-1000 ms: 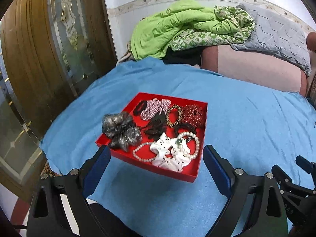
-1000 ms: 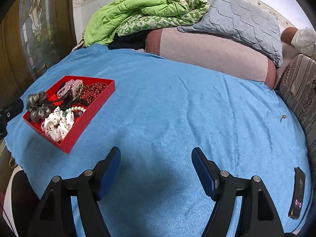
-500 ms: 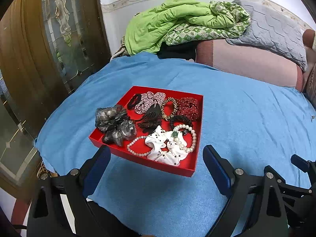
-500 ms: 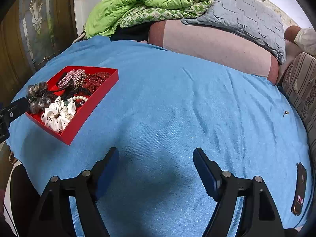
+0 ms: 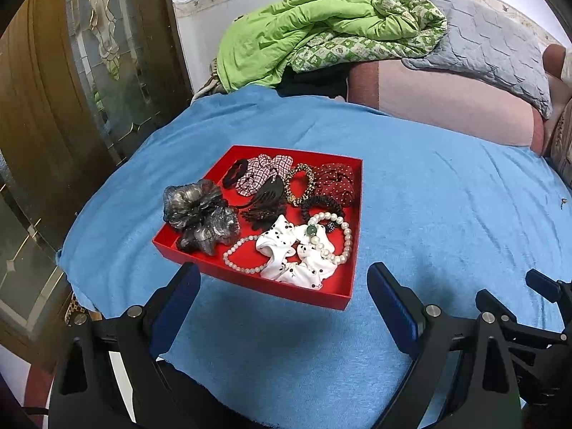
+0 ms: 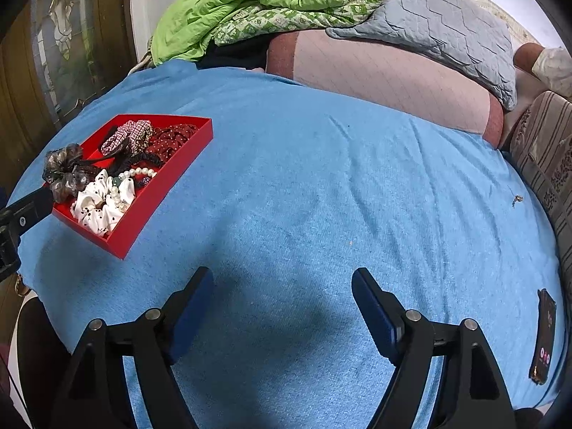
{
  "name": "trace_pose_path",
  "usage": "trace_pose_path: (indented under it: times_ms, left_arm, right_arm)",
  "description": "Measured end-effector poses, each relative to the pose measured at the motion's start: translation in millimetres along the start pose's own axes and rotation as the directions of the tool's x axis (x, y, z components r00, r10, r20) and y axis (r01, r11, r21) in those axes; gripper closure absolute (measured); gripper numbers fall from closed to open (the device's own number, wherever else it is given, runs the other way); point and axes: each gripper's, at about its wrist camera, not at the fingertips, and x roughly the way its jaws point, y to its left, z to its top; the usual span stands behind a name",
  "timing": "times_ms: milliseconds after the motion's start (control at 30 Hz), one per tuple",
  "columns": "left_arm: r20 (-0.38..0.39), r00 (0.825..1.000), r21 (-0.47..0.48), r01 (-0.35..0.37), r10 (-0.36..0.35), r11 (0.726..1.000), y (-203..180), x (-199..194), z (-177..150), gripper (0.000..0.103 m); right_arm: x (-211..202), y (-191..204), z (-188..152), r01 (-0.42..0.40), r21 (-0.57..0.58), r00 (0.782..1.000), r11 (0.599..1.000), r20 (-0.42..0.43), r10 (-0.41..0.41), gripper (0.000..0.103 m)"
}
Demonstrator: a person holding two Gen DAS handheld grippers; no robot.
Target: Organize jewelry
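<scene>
Since a second ago the tray (image 5: 352,175) has slid a little lower and leftward in the left wrist view, and more of the wall above the bedding shows. In the right wrist view it sits slightly higher and further right than before. Nothing inside the tray has shifted. The right gripper (image 6: 280,284) has its jaws a touch wider than a second ago, standing well apart over bare blanket with nothing between them. The left gripper (image 5: 284,280) has its jaws wide apart too, empty, just short of the tray's near rim.

The red tray lies on a bed under a blue blanket (image 6: 321,178); in the left view it is at centre, in the right view at 10 o'clock. In it a grey scrunchie (image 5: 198,216) sits at 9 o'clock, overhanging the rim. A white dotted scrunchie (image 5: 286,254) lies at 6 o'clock with a pearl bracelet (image 5: 345,236) draped over it and a second bead bracelet (image 5: 232,252) beside it. A black claw clip (image 5: 266,196) is in the middle, a checked scrunchie (image 5: 261,169) and a black hair tie (image 5: 234,173) at 12 o'clock, and a dark red dotted scrunchie (image 5: 336,182) at 2 o'clock.

A green quilt (image 5: 293,32), a grey pillow (image 5: 500,46) and a pink bolster (image 5: 447,103) are piled at the far edge against a white wall. A wooden door (image 5: 53,107) with patterned glass stands at 9 o'clock. A phone (image 6: 545,339) lies on the blanket at 4 o'clock in the right view.
</scene>
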Motion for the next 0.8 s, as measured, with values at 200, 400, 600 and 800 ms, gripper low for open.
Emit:
trace_pose_path:
  times_ms: [200,400,600,800]
  left_arm:
    - [-0.015,1.000,-0.013,0.004,-0.005,1.000,6,4,-3,0.009]
    - [-0.024,1.000,-0.011,0.005,-0.005,1.000,8,6,-6,0.009]
    - [-0.043,0.999,-0.015,0.005,-0.006,1.000,12,9,-9,0.009]
    - [-0.061,0.998,-0.034,0.017,-0.019,0.999,17,13,-12,0.009]
  right_arm:
    - [-8,6,0,-0.001,0.001,0.999,1.000,0.037,0.001,0.019]
    - [-11,12,-1,-0.003,-0.016,0.999,1.000,0.041,0.004,0.019]
    - [-13,21,-3,-0.003,-0.036,0.999,0.999,0.041,0.004,0.019]
    - [-14,26,-5,0.001,-0.047,0.999,0.999,0.045,0.001,0.018]
